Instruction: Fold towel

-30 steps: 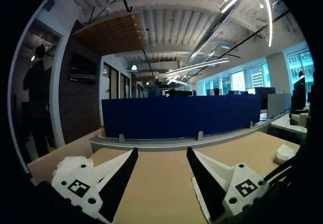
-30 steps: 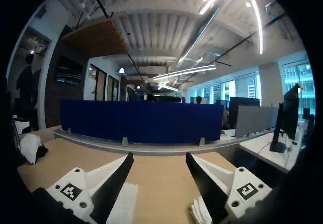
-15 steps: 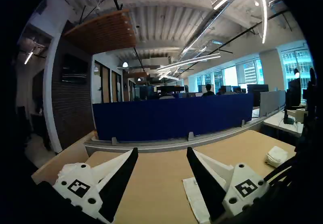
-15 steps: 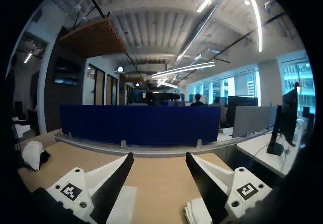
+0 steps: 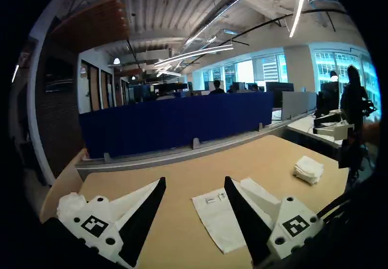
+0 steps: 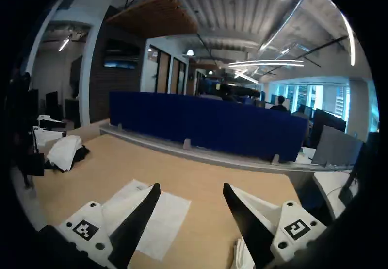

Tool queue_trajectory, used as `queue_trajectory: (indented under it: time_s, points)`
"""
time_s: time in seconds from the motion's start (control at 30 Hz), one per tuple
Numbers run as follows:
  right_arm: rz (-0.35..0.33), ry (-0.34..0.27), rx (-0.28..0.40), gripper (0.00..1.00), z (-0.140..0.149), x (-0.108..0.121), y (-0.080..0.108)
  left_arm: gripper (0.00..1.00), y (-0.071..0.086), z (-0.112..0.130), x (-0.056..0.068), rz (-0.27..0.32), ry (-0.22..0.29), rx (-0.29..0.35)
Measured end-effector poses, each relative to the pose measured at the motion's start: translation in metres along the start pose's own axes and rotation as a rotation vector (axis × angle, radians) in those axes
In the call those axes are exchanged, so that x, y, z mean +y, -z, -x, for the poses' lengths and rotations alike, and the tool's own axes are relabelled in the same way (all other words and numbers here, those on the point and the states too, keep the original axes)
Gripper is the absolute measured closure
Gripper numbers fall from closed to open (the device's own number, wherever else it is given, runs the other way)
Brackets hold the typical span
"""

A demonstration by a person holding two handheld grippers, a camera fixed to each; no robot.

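A white towel [image 5: 217,217] lies flat on the wooden table [image 5: 203,172], just ahead of my left gripper [image 5: 194,179] and partly behind its right finger. That gripper is open with nothing between its fingers. In the right gripper view the same flat towel [image 6: 160,214] lies by the left finger of my right gripper [image 6: 191,185]. The right gripper is also open and holds nothing. Both grippers hover above the table, apart from the towel.
A folded stack of white towels [image 5: 308,168] sits near the table's right end and also shows low behind my right finger [image 6: 240,255]. A crumpled white cloth [image 6: 64,151] lies at the left end. A blue partition [image 5: 174,123] runs along the far edge.
Both views have tipped down toward the table, so the flat towel shows far more. The left gripper has swung to the right and the right gripper to the left. Both stay open.
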State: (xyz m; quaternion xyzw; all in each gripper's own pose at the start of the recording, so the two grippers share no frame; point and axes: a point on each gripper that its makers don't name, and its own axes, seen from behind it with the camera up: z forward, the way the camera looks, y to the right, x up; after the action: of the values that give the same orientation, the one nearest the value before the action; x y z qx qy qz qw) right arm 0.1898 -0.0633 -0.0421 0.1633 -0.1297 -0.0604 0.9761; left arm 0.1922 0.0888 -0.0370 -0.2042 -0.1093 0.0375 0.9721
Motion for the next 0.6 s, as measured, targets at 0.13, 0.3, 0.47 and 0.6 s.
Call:
queue_trajectory:
  time_s: [0.13,0.3,0.47,0.6]
  points:
    - [-0.041,0.029,-0.039,0.00,0.004,-0.006,-0.001,0.11,-0.001,0.007,0.010,0.048,0.013,-0.029]
    - [-0.063,0.041,-0.066,0.00,0.013,-0.011,-0.004,0.11,-0.004,0.013,0.010,0.056,0.012,-0.041]
    - [-0.074,0.050,-0.088,0.00,0.029,-0.016,-0.009,0.11,-0.011,0.029,0.014,0.056,-0.018,-0.062]
    - [-0.083,0.061,-0.110,0.00,0.047,-0.021,-0.013,0.11,-0.015,0.046,0.018,0.062,-0.041,-0.083]
